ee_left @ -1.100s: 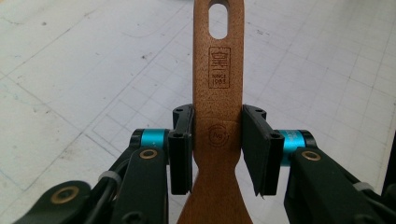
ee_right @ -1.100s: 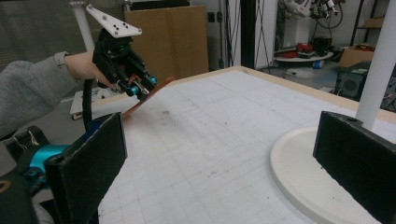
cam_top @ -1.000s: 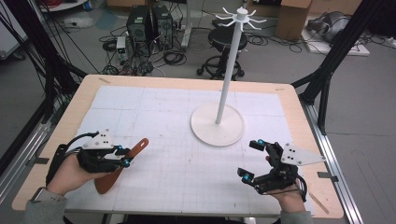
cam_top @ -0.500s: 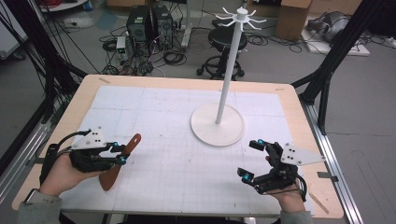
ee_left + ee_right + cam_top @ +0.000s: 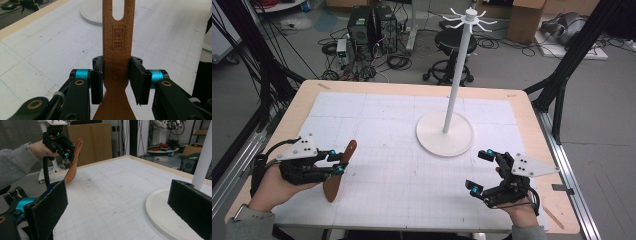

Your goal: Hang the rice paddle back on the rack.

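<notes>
A brown wooden spatula [image 5: 332, 186] hangs tilted over the front left of the table, blade down and slotted handle end up. My left gripper [image 5: 337, 161] is shut on its neck. In the left gripper view both pads press the spatula [image 5: 117, 37] from either side of my left gripper [image 5: 116, 77]. The right gripper view shows the spatula [image 5: 72, 172] held off the mat. My right gripper [image 5: 478, 171] rests near the front right, open with nothing between its wide-set pads [image 5: 47, 205].
A white stand [image 5: 432, 135] with a tall pole and hooked top rises right of centre on the gridded white mat; its base [image 5: 160, 207] lies just ahead of my right gripper. Beyond the far table edge are a stool, cables and boxes.
My left hand has lifted the spatula a little and swung it more upright. The right gripper has stayed where it was.
</notes>
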`<move>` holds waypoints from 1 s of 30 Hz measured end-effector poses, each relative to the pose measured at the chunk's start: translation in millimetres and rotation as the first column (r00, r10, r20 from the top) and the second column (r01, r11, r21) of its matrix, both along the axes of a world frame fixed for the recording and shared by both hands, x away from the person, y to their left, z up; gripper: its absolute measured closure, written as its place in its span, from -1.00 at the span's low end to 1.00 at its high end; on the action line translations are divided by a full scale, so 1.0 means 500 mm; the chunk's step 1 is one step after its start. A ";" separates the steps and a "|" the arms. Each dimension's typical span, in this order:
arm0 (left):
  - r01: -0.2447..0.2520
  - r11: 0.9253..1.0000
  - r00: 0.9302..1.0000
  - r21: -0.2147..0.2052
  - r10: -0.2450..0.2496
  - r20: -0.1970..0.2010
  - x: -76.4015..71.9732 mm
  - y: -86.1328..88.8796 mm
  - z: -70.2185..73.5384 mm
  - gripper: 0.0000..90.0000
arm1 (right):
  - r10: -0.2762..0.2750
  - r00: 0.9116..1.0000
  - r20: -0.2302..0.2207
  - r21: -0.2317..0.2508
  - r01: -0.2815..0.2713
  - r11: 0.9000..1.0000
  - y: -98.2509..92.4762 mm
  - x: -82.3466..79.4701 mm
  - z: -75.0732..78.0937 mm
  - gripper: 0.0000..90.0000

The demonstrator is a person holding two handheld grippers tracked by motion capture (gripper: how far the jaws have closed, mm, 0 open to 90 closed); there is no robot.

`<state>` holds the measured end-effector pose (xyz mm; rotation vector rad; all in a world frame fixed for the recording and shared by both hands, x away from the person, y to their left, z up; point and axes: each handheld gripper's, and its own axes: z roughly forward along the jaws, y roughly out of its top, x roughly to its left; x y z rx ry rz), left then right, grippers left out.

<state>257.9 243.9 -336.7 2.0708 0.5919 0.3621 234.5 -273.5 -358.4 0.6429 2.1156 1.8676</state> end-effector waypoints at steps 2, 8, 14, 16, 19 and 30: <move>0.002 1.000 1.000 -0.013 -0.002 0.000 -0.002 -0.002 0.003 0.45 | -0.001 1.000 0.000 0.001 0.001 1.000 -0.001 0.000 0.000 -0.96; 0.005 0.999 1.000 -0.042 -0.004 0.014 -0.006 -0.004 0.006 0.45 | -0.002 1.000 0.001 0.006 0.002 1.000 -0.002 0.004 0.000 -0.96; -0.006 0.994 1.000 -0.114 0.007 0.007 -0.003 0.001 0.000 0.45 | 0.011 1.000 -0.002 0.005 -0.011 1.000 0.003 0.010 -0.003 -0.96; -0.016 0.993 1.000 -0.116 0.017 0.002 0.000 0.002 -0.005 0.45 | 0.014 1.000 -0.001 0.007 -0.014 1.000 0.004 0.010 -0.002 -0.96; -0.014 0.992 1.000 -0.124 0.015 0.007 0.001 0.000 -0.007 0.45 | 0.017 1.000 0.004 0.005 -0.017 1.000 0.005 0.010 0.000 -0.96; 0.004 0.991 0.999 -0.134 0.003 0.051 0.001 -0.028 0.000 0.45 | 0.002 1.000 0.001 -0.002 -0.002 1.000 -0.005 0.000 0.000 -0.96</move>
